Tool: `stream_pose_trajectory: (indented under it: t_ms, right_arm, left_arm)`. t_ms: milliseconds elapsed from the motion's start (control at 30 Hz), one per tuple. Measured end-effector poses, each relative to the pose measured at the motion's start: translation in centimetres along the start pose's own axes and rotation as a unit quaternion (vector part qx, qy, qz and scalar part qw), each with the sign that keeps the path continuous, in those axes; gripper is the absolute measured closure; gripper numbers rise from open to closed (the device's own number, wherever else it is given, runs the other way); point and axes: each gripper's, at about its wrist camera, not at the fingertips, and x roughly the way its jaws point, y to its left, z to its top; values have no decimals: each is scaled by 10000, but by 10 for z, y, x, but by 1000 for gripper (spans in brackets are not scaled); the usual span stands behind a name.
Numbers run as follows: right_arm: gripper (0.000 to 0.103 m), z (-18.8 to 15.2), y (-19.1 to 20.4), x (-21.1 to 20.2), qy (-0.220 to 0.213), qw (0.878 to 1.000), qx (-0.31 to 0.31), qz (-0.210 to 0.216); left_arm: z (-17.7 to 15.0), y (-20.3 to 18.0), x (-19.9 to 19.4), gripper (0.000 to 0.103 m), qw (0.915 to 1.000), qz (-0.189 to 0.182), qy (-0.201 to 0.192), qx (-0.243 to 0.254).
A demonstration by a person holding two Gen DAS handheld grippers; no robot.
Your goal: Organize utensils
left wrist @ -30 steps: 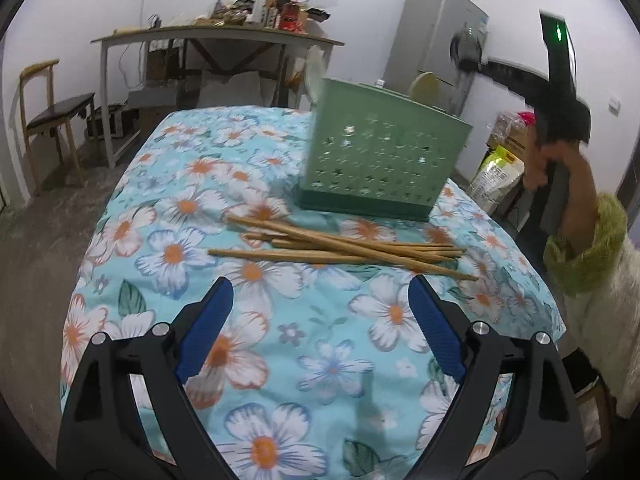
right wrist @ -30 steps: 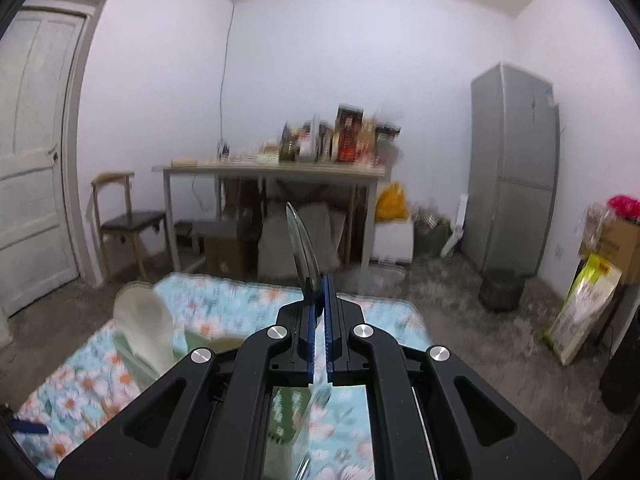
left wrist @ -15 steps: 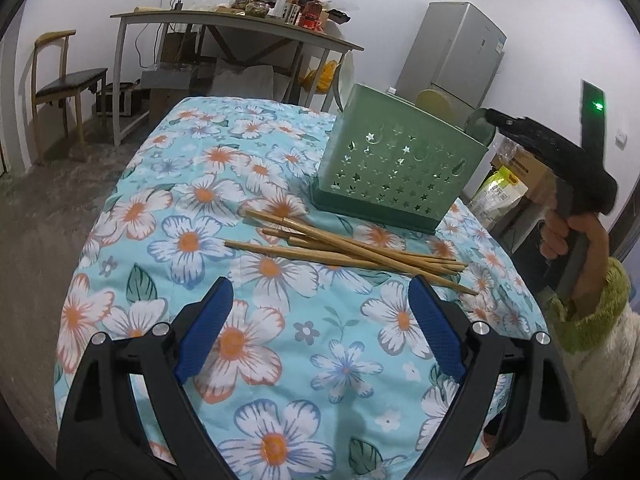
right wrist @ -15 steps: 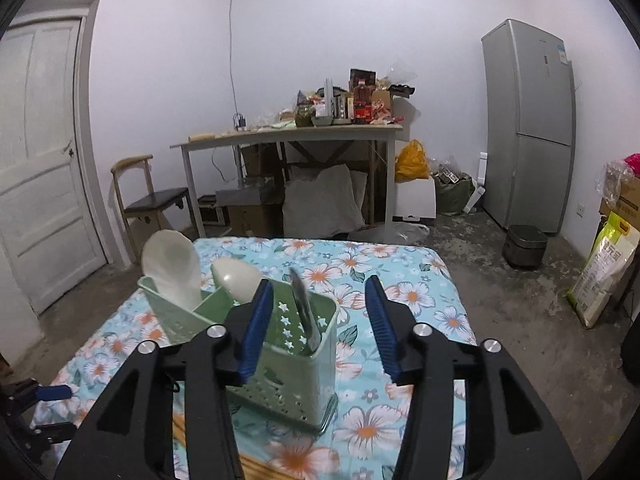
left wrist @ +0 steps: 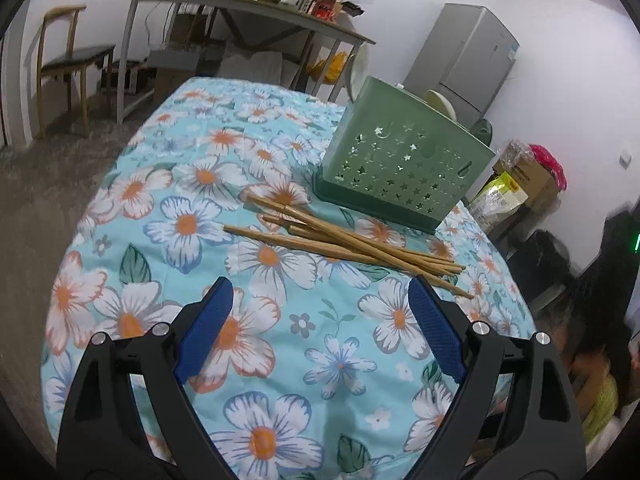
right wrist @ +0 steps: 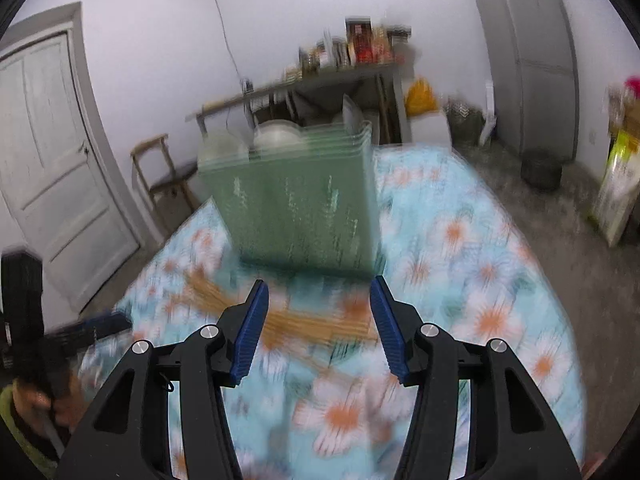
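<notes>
A green perforated utensil holder (left wrist: 404,168) stands on the flowered tablecloth (left wrist: 192,224), with pale spoons (left wrist: 440,104) sticking out of it. Several wooden chopsticks (left wrist: 344,240) lie in a loose pile in front of it. My left gripper (left wrist: 320,320) is open and empty, above the cloth short of the chopsticks. My right gripper (right wrist: 318,328) is open and empty, low over the table. Its view is blurred and shows the holder (right wrist: 296,200) ahead and the chopsticks (right wrist: 280,316) between and beyond its fingers.
A desk loaded with boxes and bottles (left wrist: 248,4) and a wooden chair (left wrist: 68,60) stand behind the table. A grey fridge (left wrist: 464,56) is at the back right, bags and a carton (left wrist: 520,184) on the floor beside it. A white door (right wrist: 52,168) is left.
My right gripper let go of a metal utensil into the holder, opened, and dropped fast toward the chopsticks. My left gripper stayed open and shifted slightly.
</notes>
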Motion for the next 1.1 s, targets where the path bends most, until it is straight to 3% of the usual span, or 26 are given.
stream_pose_trajectory:
  t_ms: [133, 367, 600, 767, 900, 1100]
  right_arm:
    - [51, -18, -1, 4, 212, 9997, 63, 30]
    - [51, -27, -5, 10, 255, 9988, 356, 225]
    - [51, -30, 0, 16, 320, 9986, 235, 363]
    - [51, -30, -3, 20, 336, 9979, 307, 452]
    - [51, -28, -4, 24, 337, 9976, 342, 497]
    - [51, -29, -2, 26, 336, 9971, 369, 566]
  left_arm:
    - [6, 5, 9, 19, 9993, -137, 104, -340]
    - [32, 17, 37, 45, 9918, -535, 339, -1110]
    - [50, 34, 69, 62, 9781, -659, 415, -1928]
    - [48, 45, 92, 75, 9666, -548, 686, -2407]
    - [49, 46, 98, 76, 9633, -473, 689, -2550]
    - [49, 48, 104, 94, 9618, -203, 670, -2645]
